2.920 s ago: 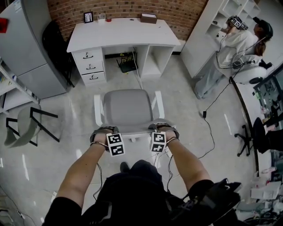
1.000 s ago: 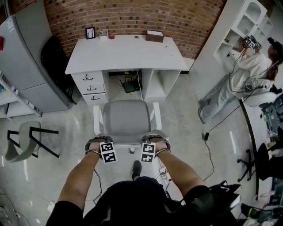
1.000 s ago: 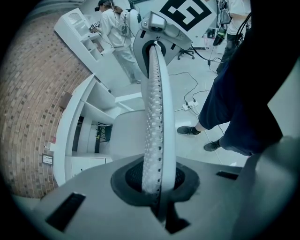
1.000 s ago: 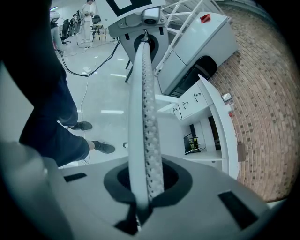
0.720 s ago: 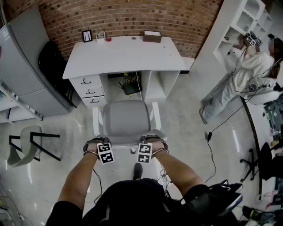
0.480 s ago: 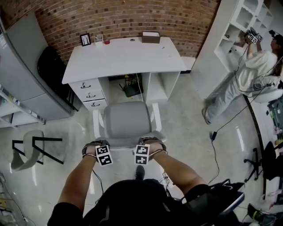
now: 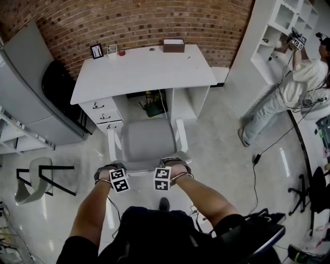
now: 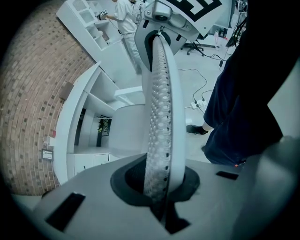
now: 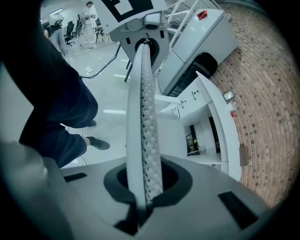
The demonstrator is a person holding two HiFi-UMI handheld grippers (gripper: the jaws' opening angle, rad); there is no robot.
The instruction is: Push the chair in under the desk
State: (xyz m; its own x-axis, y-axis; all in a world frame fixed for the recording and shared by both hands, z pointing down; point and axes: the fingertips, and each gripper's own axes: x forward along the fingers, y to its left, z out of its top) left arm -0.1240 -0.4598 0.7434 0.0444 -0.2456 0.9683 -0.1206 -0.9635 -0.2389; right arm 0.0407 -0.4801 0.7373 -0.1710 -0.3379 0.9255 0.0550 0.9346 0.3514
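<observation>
- Left gripper [image 8: 158, 199], fingers [image 8: 93, 192]: clenched on the perforated white top rim [image 8: 159, 93] of the chair back. The rim sits in the dark notch between them. Only the left gripper view shows this.
- Right gripper [image 9: 143, 199], fingers [image 9: 225, 187]: clamped on the same rim, further along it. Only the right gripper view shows this.
- Cross-check: each gripper view shows the other gripper at the far end of the rim. The head view shows only the tops of both grippers, side by side at the chair's near edge, and no fingers.
- Grey-seated chair with white armrests [image 7: 148, 142]: in the head view it faces the knee opening squarely. The seat front is at the mouth of the opening. Most of the seat and both armrests are out on the pale glossy floor [image 7: 216, 144].
- White surface with a bank of three drawers [image 7: 144, 69]: seen in plan from the head view and edge-on from opposite sides in the gripper views.
- A brown box [image 7: 174, 45] and a small black picture frame [image 7: 96, 50] stand at its back edge, against the red brick wall [image 7: 154, 20].
- Periphery: the right gripper view takes in the tall grey refrigerator [image 9: 201, 33]. The left gripper view takes in the white shelving [image 8: 89, 23] and a person in white [image 8: 124, 14].
- Both gripper views catch the wearer's dark trouser leg [image 8: 243, 93].
</observation>
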